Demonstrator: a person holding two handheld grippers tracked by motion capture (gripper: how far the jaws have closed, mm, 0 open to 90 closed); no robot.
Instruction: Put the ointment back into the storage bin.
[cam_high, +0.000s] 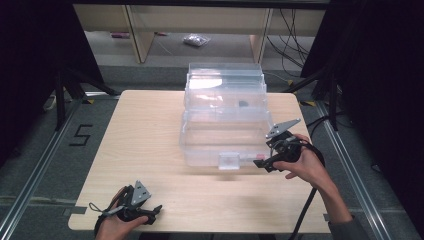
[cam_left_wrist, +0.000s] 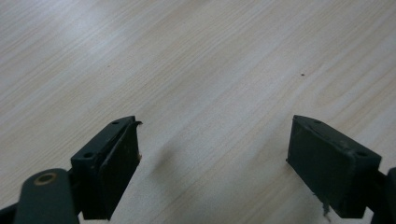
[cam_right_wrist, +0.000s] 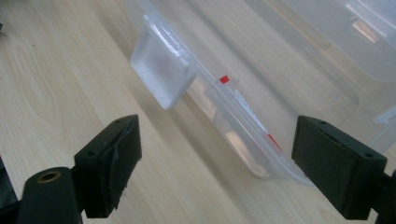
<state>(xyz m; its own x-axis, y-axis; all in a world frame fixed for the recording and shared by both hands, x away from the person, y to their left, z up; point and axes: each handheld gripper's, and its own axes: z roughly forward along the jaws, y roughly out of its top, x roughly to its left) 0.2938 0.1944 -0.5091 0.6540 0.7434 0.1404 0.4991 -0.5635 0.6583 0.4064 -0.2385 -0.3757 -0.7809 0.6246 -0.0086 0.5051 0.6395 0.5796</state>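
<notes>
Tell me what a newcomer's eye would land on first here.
The big clear plastic box stands open at the middle of the wooden table, its lid tipped back. The right gripper sits open at the box's front right corner, near the front latch. The left gripper rests open at the table's near left edge.

- The table (cam_high: 150, 150) looks like pale wood-grain laminate, smooth with a soft sheen, fine streaks running across it.
- The storage box (cam_high: 225, 115) is clear glossy plastic, a bit cloudy; its latch (cam_right_wrist: 161, 77) at 11 o'clock in the right gripper view is frosted.
- The right gripper (cam_right_wrist: 217, 163) has matt black pads (cam_right_wrist: 338, 161), slightly rough at the edges.
- The left gripper (cam_left_wrist: 212, 163) has the same matt black finish, plus a brassy metal rivet (cam_left_wrist: 46, 178).
</notes>
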